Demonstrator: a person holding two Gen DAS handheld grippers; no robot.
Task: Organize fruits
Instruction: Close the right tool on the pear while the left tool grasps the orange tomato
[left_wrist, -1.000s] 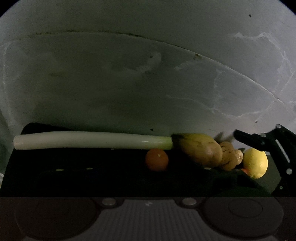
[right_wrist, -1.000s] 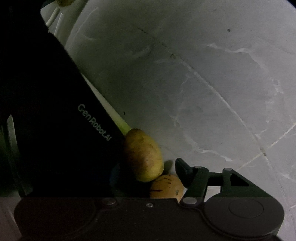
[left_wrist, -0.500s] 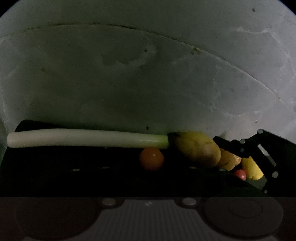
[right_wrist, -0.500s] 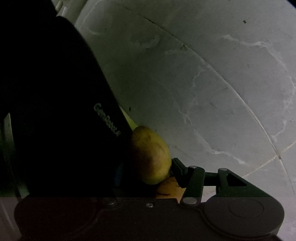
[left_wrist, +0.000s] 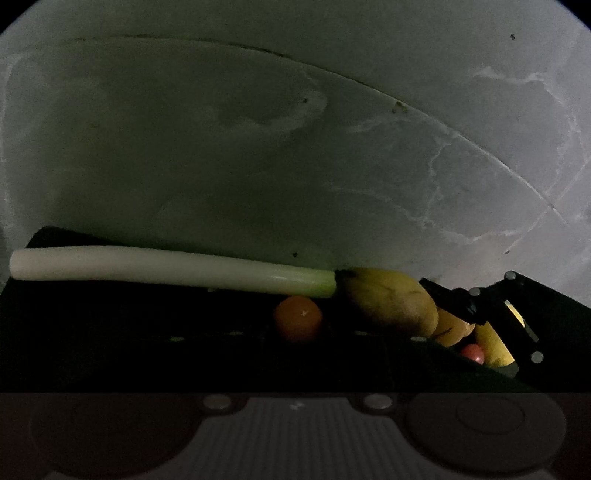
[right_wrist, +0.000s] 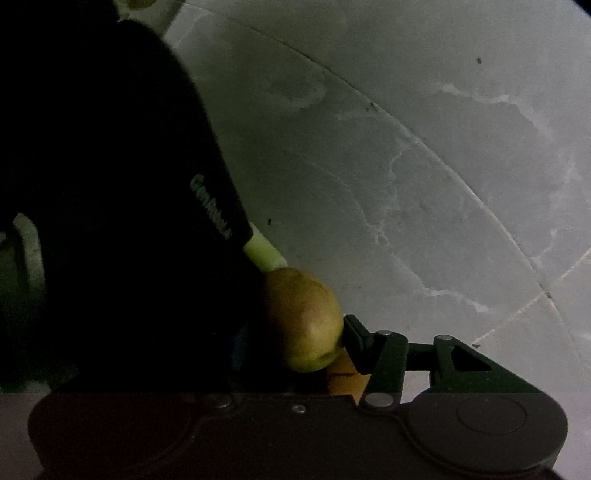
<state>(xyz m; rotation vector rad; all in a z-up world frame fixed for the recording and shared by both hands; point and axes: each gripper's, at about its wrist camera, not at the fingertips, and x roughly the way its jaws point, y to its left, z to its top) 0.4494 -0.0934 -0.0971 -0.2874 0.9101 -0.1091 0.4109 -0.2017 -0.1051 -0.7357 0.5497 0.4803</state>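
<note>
The scene is very dim; in the left wrist view a long leek lies crosswise along the top edge of a dark, low black mass, its white end to the left and its green end touching a yellow-green mango; a small orange sits just below the leek's green end, beside the mango; to the right of the mango an orange-yellow fruit, a small red fruit and a lemon crowd together, partly hidden; behind them all spreads a grey veined tiled surface; the right hand-held gripper reaches in from the right, its dark linkage lying across the lemon and its tip close to the mango; in the right wrist view one of its fingers rests against the side of the mango, while the other finger is lost in the dark behind a large black body with pale lettering, so I cannot tell whether it pinches the fruit or stands spread; of the left hand-held gripper only the housing at the bottom of its own view shows, its fingers unseen in the shadow, so I cannot tell how they stand.
</note>
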